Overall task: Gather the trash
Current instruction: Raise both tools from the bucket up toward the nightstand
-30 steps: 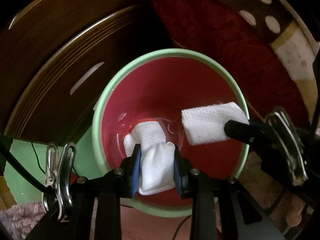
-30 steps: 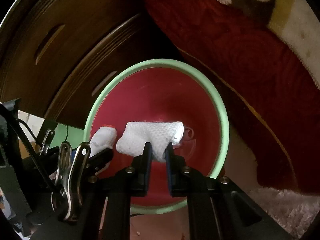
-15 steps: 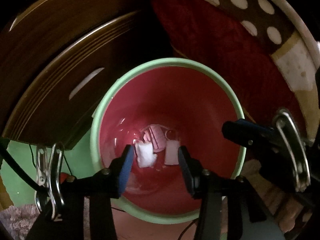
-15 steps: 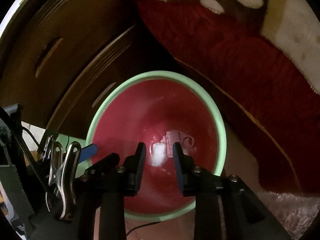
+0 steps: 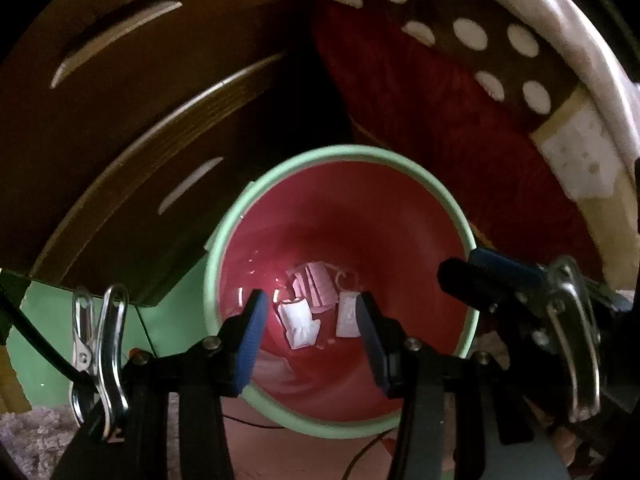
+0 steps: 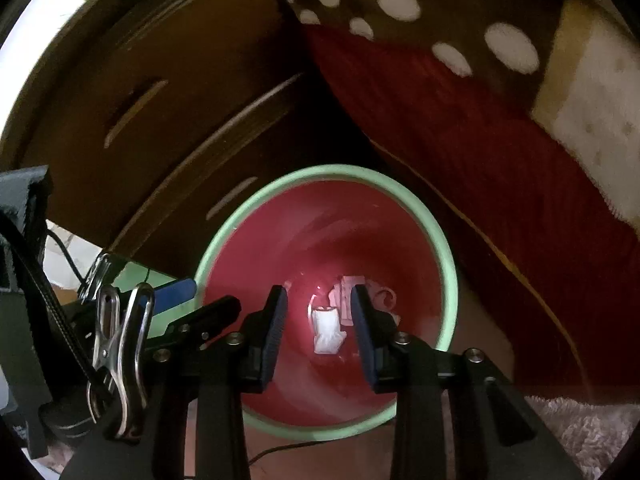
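- your left gripper [image 5: 310, 316] points down into the mouth of the bin [image 5: 240, 224], a red bucket with a pale green rim; its jaws stand partly apart with only air between the blue pads [image 5: 252, 336]
- that left gripper's opening widened within the last second and has since levelled off; nothing is clamped in it
- your right gripper [image 6: 318, 320] hangs over the same bin [image 6: 448, 264], also aimed steeply down; its jaws have just been opening and hold nothing
- from the left camera you can see the right gripper's dark fingers [image 5: 480, 280] reaching over the bin's right rim, close beside your left gripper
- the trash lies at the bottom of the bin: a white crumpled tissue [image 5: 299, 322] near the middle, a second white piece [image 5: 347, 316] just to its right, and a pinkish folded scrap [image 5: 314, 286] behind them
- in the right view the white tissue [image 6: 327, 330] shows between the two pads but far below them, resting on the bin floor, with the pinkish scrap [image 6: 346, 294] just behind it
- none of the pieces touches either gripper
- the bin stands on the floor beside a dark wooden cabinet [image 5: 140, 100] on its left and a red blanket [image 5: 420, 112] on its right, with a brown cloth with white dots [image 5: 460, 20] above that
- a shaggy pale rug [image 6: 580, 432] lies near the bin's lower right
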The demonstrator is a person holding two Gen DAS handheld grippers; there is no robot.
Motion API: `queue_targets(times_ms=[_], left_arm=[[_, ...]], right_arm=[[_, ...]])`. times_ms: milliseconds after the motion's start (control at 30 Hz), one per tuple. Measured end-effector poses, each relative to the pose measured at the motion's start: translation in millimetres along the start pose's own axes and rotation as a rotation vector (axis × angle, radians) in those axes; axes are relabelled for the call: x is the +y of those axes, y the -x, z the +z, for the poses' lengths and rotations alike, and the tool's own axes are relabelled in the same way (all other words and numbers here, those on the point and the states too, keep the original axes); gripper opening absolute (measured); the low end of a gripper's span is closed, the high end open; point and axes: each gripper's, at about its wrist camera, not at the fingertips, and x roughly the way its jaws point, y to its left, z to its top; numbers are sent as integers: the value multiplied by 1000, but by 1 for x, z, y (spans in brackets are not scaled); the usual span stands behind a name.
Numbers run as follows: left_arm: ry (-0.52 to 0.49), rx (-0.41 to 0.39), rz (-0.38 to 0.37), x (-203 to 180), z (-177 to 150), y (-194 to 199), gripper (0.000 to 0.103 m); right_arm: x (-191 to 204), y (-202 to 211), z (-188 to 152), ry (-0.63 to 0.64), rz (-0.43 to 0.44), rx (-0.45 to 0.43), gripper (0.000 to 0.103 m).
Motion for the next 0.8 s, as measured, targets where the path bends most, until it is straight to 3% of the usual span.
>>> queue_targets(times_ms=[433, 800], left_arm=[[4, -112, 8, 2, 10, 63, 48], [-2, -200, -16, 6, 14, 105, 48]], right_arm=[[29, 54, 5, 92, 94, -163, 34], [54, 86, 12, 113, 133, -242, 35]])
